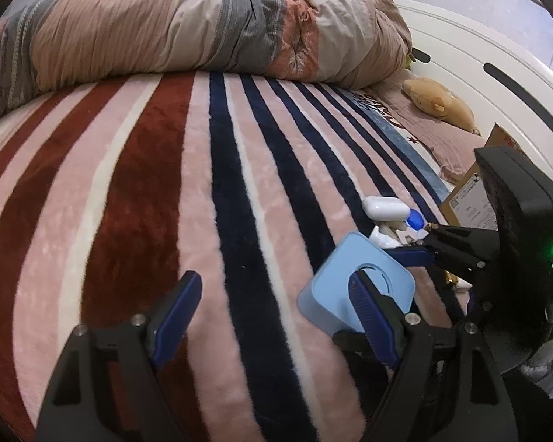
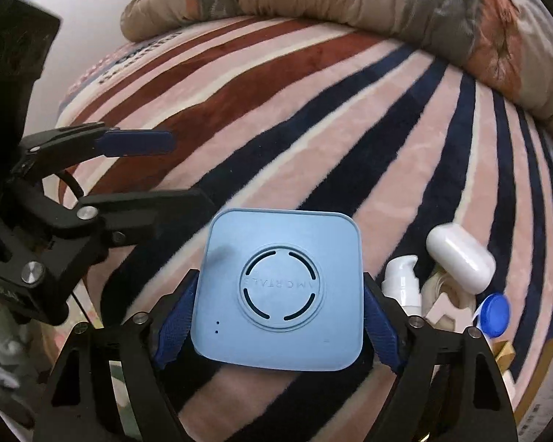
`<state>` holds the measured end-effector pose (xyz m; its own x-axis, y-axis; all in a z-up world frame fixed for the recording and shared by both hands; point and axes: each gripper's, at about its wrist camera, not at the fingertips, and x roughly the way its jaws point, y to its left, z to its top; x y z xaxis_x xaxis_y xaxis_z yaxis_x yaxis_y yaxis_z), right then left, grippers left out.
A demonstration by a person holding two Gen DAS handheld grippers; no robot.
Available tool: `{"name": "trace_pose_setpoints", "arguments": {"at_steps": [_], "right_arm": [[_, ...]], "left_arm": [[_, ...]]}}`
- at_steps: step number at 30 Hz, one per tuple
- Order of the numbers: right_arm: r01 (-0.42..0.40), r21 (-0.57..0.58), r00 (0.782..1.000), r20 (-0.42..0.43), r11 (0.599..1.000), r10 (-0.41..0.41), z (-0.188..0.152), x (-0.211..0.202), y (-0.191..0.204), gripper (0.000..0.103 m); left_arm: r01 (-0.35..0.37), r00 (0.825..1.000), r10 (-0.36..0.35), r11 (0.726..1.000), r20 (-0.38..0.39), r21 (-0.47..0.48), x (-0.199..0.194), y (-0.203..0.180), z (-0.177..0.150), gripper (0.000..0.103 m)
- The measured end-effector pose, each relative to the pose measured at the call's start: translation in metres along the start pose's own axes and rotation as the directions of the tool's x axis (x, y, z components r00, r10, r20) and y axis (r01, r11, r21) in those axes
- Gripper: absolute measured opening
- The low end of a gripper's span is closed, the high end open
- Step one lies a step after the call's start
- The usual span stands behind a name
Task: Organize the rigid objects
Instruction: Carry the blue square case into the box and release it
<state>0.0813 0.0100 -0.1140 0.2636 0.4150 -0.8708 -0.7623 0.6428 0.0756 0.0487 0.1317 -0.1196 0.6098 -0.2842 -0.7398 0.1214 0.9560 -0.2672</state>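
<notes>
My right gripper [image 2: 278, 294] is shut on a light blue square box [image 2: 276, 287] with a round vent on its face, held just above the striped blanket. The box also shows in the left wrist view [image 1: 354, 287], partly behind my right fingertip. My left gripper [image 1: 276, 294] is open and empty to the left of the box; its fingers [image 2: 140, 143] show in the right wrist view. A white capsule-shaped case [image 2: 461, 258], a white pump bottle [image 2: 403, 281] and a blue cap [image 2: 494, 311] lie in a cluster to the right of the box.
A striped plush blanket [image 1: 166, 184] covers the bed. A rolled quilt [image 1: 166, 33] lies along the far side. A tan plush toy [image 1: 438, 101] sits by the white headboard [image 1: 479, 48]. A cardboard box [image 1: 468, 199] stands at the right edge.
</notes>
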Motion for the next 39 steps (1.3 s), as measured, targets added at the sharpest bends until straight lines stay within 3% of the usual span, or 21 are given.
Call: {"name": "trace_pose_setpoints", "arguments": {"at_steps": [4,9,10,11,13,17,21,24,29,32,39], "right_arm": [[0.046,-0.029,0.993,0.106,0.999,-0.043,-0.003,-0.028,0.01,0.079],[0.021,-0.051,0.955,0.296,0.998,-0.005,-0.01,-0.091,0.018,0.079],[0.014,-0.053,0.948,0.319,0.999,0.004,-0.011,-0.102,0.019,0.079],[0.007,-0.046,0.938,0.346,0.999,0.01,-0.014,-0.113,0.019,0.079],[0.006,-0.03,0.916,0.401,1.0,0.006,-0.02,-0.134,0.017,0.079],[0.016,0.004,0.875,0.484,1.0,-0.016,-0.036,-0.174,0.008,0.079],[0.041,0.039,0.818,0.573,0.998,-0.056,-0.054,-0.217,-0.01,0.079],[0.067,0.088,0.799,0.592,0.994,-0.106,-0.068,-0.243,-0.029,0.079],[0.098,0.196,0.791,0.58,0.976,-0.196,-0.095,-0.272,-0.077,0.078],[0.107,0.261,0.798,0.553,0.96,-0.239,-0.115,-0.281,-0.108,0.078],[0.144,0.349,0.852,0.432,0.926,-0.295,-0.136,-0.272,-0.162,0.077]], "left_arm": [[0.087,0.996,-0.087,0.996,0.013,-0.002,-0.012,-0.011,0.003,0.079],[0.218,0.973,-0.221,0.975,0.07,0.045,-0.043,-0.045,0.019,0.079],[0.236,0.967,-0.241,0.97,0.082,0.058,-0.051,-0.054,0.022,0.075],[0.258,0.96,-0.264,0.964,0.092,0.069,-0.058,-0.063,0.026,0.061],[0.289,0.949,-0.296,0.954,0.108,0.082,-0.07,-0.08,0.034,0.051],[0.287,0.942,-0.307,0.946,0.135,0.151,-0.092,-0.122,0.048,0.05],[0.298,0.931,-0.333,0.929,0.147,0.218,-0.108,-0.171,0.066,0.05],[0.281,0.933,-0.33,0.918,0.146,0.278,-0.106,-0.209,0.076,0.049],[0.289,0.934,-0.345,0.88,0.091,0.376,-0.079,-0.278,0.093,0.046],[0.305,0.936,-0.351,0.856,0.036,0.418,-0.053,-0.314,0.101,0.046],[0.316,0.946,-0.313,0.833,-0.083,0.455,0.001,-0.358,0.105,0.046]]}}
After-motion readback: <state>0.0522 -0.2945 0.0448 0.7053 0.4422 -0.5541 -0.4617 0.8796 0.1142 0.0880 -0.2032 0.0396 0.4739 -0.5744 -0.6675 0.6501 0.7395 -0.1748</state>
